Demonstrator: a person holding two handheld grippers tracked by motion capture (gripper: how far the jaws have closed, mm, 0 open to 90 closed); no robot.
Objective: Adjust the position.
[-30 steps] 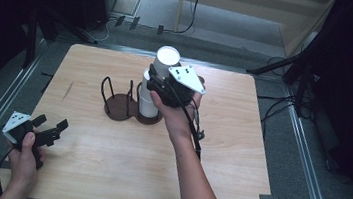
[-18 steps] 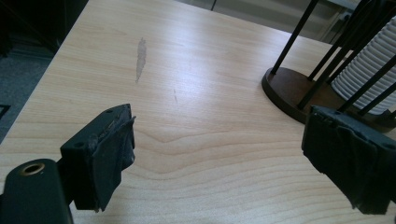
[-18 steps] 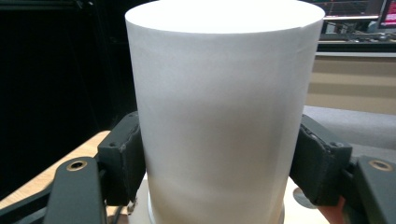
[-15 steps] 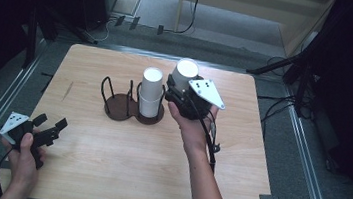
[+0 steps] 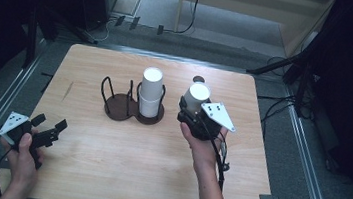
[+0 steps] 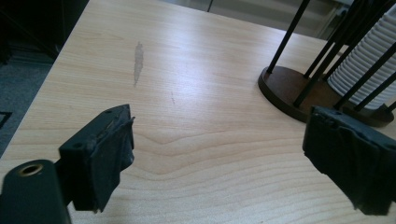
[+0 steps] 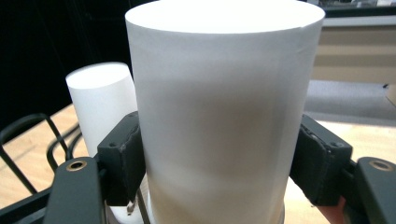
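Observation:
A stack of white paper cups (image 5: 148, 96) stands upside down in the right ring of a dark wire cup holder (image 5: 118, 110); the holder's left ring is empty. To the right of the stack my right gripper (image 5: 189, 112) is shut on a single upside-down white cup (image 5: 198, 95), held off the table. The right gripper view has that cup (image 7: 219, 93) pressed between both pads, with the stack (image 7: 100, 102) behind it. My left gripper (image 5: 50, 129) hovers at the table's near left corner. Its jaws have just been opening, with nothing between them (image 6: 219, 163). The holder (image 6: 289, 88) lies ahead of it.
The wooden table (image 5: 106, 172) has a small dark round spot (image 5: 198, 79) near its far edge behind the held cup. Metal rails and cables run along the floor on both sides. A faint scuff (image 6: 138, 58) marks the wood at the left.
My right gripper has carried the single cup from above the stack to the right and lower. The left hand has stayed in place.

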